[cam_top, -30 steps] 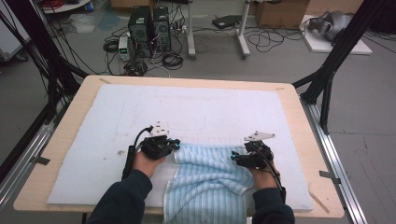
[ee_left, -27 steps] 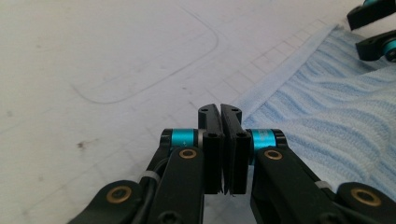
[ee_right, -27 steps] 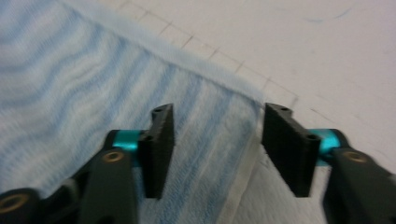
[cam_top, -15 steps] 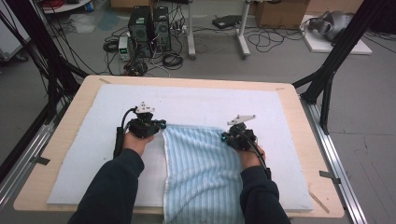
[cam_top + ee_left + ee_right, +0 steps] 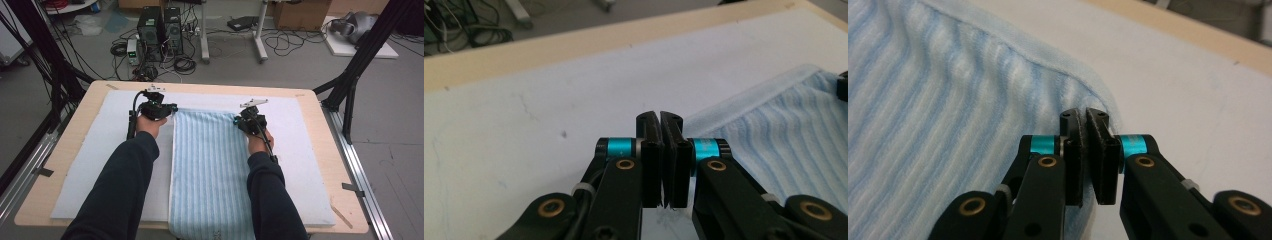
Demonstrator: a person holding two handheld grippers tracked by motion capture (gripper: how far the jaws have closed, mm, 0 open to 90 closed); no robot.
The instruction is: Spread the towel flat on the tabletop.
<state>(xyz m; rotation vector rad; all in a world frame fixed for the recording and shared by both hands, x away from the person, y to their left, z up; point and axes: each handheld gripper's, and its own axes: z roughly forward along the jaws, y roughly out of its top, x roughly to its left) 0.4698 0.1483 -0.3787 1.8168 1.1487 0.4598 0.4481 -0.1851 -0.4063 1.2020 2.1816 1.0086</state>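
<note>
A light blue striped towel lies stretched flat down the middle of the white mat, and its near end hangs over the table's front edge. My left gripper is shut on the towel's far left corner, and my right gripper is shut on the far right corner. In the left gripper view the jaws stand together with the towel's hem running off to their right. In the right gripper view the jaws pinch the rounded corner of the towel. Both forearms in dark sleeves lie along the towel's sides.
The wooden table rims the mat on all sides, with bare mat left and right of the towel. Black frame legs stand at the far corners. Computers and cables lie on the floor beyond the far edge.
Both grippers have moved away from the person towards the far edge with the towel's corners. The towel, bunched near the front a second ago, now lies drawn out flat.
</note>
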